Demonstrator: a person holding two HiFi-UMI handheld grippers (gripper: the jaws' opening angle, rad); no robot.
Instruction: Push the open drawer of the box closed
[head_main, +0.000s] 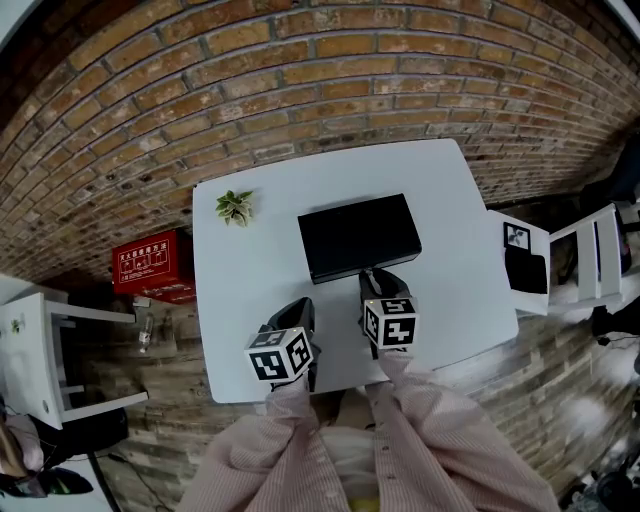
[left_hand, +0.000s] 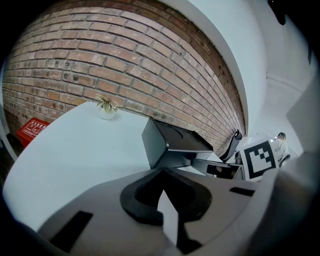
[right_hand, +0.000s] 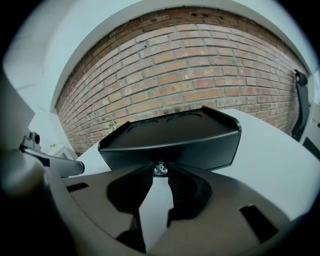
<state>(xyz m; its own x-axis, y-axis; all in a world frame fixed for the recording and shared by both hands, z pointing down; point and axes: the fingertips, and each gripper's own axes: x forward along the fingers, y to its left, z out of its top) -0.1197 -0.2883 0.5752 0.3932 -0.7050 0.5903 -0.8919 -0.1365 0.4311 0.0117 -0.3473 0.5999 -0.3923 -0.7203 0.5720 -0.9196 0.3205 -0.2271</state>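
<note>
state of task: the flat black rectangular box (head_main: 358, 235) sits near the middle of the white table (head_main: 240, 300), a little toward the brick wall (head_main: 300, 80). it is well apart from the small potted plant (head_main: 235, 207) at the far left corner. the drawer front (right_hand: 200, 152) looks flush under the lid rim. no view shows a gap or a projecting tray, so i judge the push done or all but done. what may be left is a last seating nudge and letting go (a sliver of opening would be hard to spot from here).

orientation: the box's long axis runs left to right across the table as the person sees it, with the right end swung slightly toward the wall. the drawer front faces the person, so closing travel goes away from them, toward the bricks.

right gripper (right_hand: 160, 174): at the lower middle of the drawer front. its tips lie against either side of the small round silver knob (right_hand: 160, 169) — this reads as a light pinch on it.

left gripper (left_hand: 162, 171): over bare table, left of the right gripper and nearer the person than the box. its fingers are pressed together at the tips with nothing between them.
</note>
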